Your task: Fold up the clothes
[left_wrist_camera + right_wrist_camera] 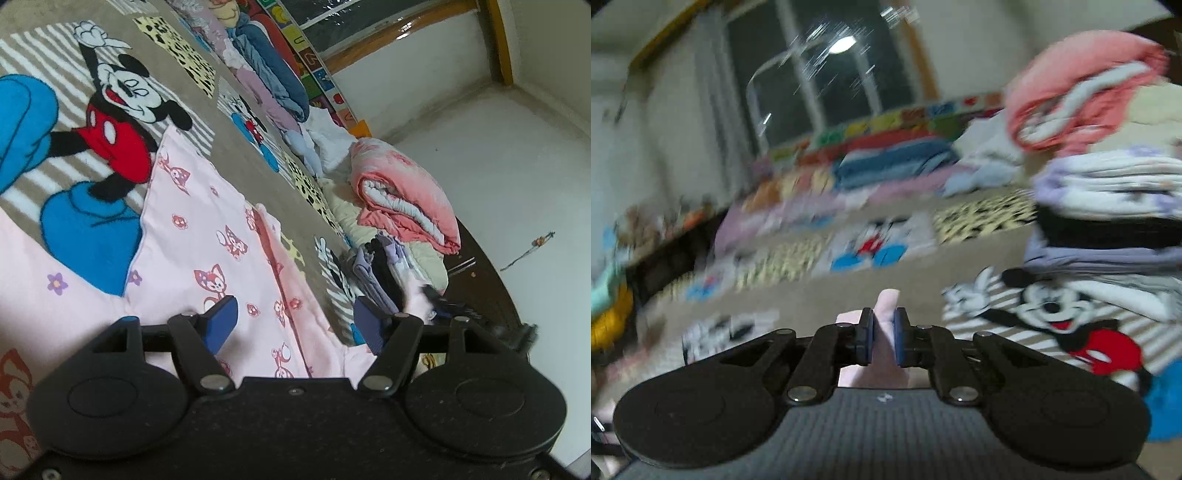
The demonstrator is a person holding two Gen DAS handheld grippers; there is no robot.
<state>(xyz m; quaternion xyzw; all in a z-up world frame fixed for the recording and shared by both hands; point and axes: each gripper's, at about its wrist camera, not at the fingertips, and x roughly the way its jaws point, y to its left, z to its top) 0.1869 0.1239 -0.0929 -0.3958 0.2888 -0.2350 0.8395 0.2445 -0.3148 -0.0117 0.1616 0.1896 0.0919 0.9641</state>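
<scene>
nearest my left camera, the left gripper [293,321] is hanging with its 2 blue pads spread wide and nothing between them, released, just above the pink garment with the red fox print [207,236]. that garment is lying spread across the mickey mouse blanket [118,122], one edge already doubled over along a seam near the middle.

in the right view, the right gripper [884,334] is clenching a pinch of the same pink cloth [886,306]; a tongue of fabric is poking up past the pads and more is trailing down toward the body. everything there is smeared, so i'm judging this hand is travelling with its corner, probably carrying it over for a fold.

what i'm worrying about: the pinch looks small, so a quick pull could be slipping the cloth out mid-fold. the stack of folded clothes [1108,206] is sitting just beside the path, with the rolled pink quilt [402,195] behind it; a trailing hem could be snagging and toppling the stack. with my left tongs holding nothing down, the whole garment may be dragging instead of creasing.
</scene>
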